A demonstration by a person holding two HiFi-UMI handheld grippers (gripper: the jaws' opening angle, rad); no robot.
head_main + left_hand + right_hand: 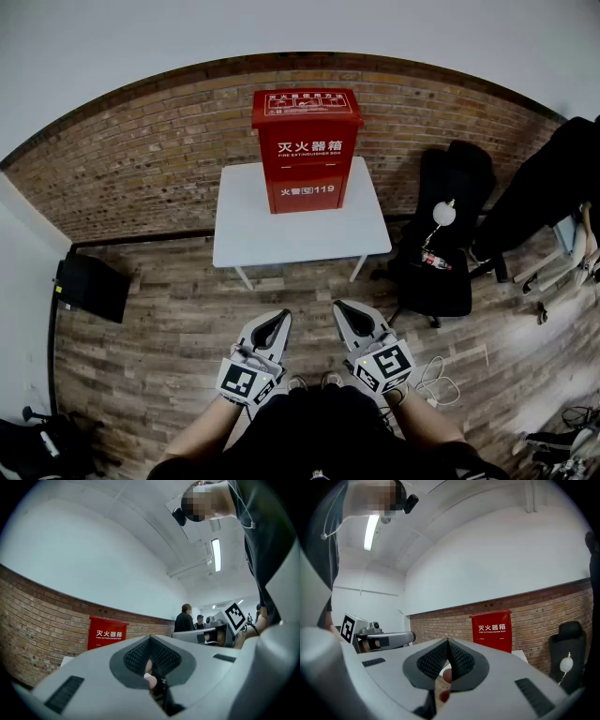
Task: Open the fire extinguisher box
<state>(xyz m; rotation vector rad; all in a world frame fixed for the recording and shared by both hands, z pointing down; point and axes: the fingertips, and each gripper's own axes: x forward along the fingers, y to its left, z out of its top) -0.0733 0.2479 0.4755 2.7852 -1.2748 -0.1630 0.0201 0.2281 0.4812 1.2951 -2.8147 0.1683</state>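
A red fire extinguisher box [306, 150] with white lettering stands closed on a small white table [300, 230] against the brick wall. It also shows as the red box [106, 633] in the left gripper view and the red box [491, 631] in the right gripper view. My left gripper [278, 322] and right gripper [344, 311] are held side by side close to my body, well short of the table. Both are shut with nothing between the jaws. Neither touches the box.
A black office chair [439, 246] with a white round object on it stands right of the table. A dark flat case [89, 286] lies on the wood floor at left. Cables [436, 380] trail on the floor at right. People [184, 619] stand in the background of the left gripper view.
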